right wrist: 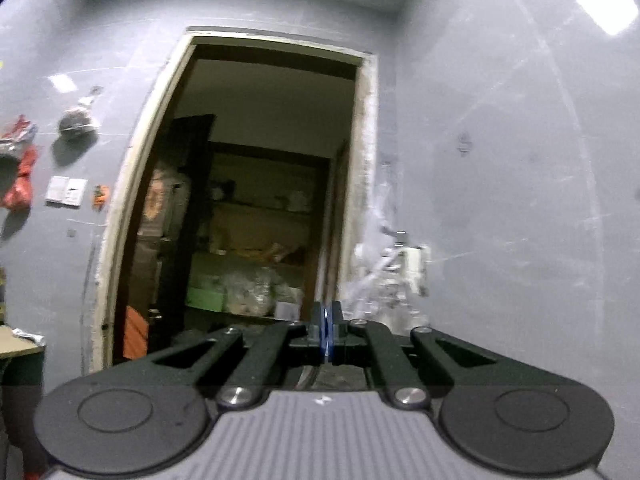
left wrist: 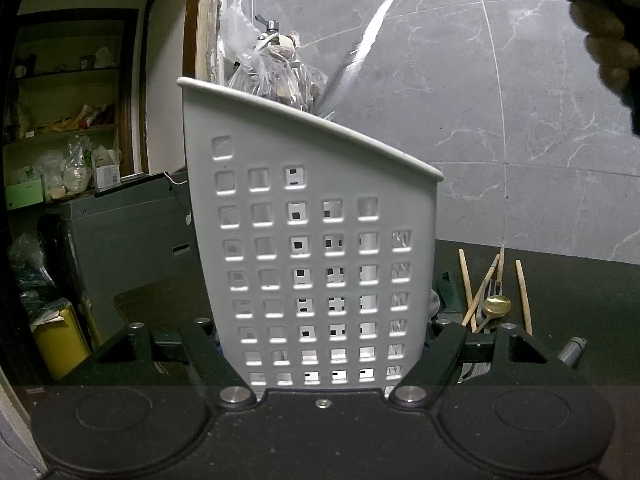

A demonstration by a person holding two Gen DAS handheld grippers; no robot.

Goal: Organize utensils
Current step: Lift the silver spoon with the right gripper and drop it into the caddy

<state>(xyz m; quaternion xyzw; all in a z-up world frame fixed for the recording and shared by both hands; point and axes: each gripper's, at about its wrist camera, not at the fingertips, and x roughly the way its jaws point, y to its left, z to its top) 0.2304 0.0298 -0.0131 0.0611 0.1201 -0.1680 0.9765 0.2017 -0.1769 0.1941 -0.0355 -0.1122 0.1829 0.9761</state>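
Care matters most in lowering the long silver metal spoon (left wrist: 372, 28) handle-first into the white perforated plastic utensil caddy (left wrist: 312, 248): its long axis runs steeply, bowl up and handle slanting down behind the rim. The left hand-held gripper (left wrist: 320, 344) clamps the caddy's base on the dark desk (left wrist: 580, 292). The right hand-held gripper (right wrist: 327, 334) shows closed blue pads; what they pinch I cannot tell.

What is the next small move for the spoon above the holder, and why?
Probably lower the spoon a little further into the white holder. Its handle end is already behind the rim while its bowl is high above, and the left claw braces the holder on both sides.
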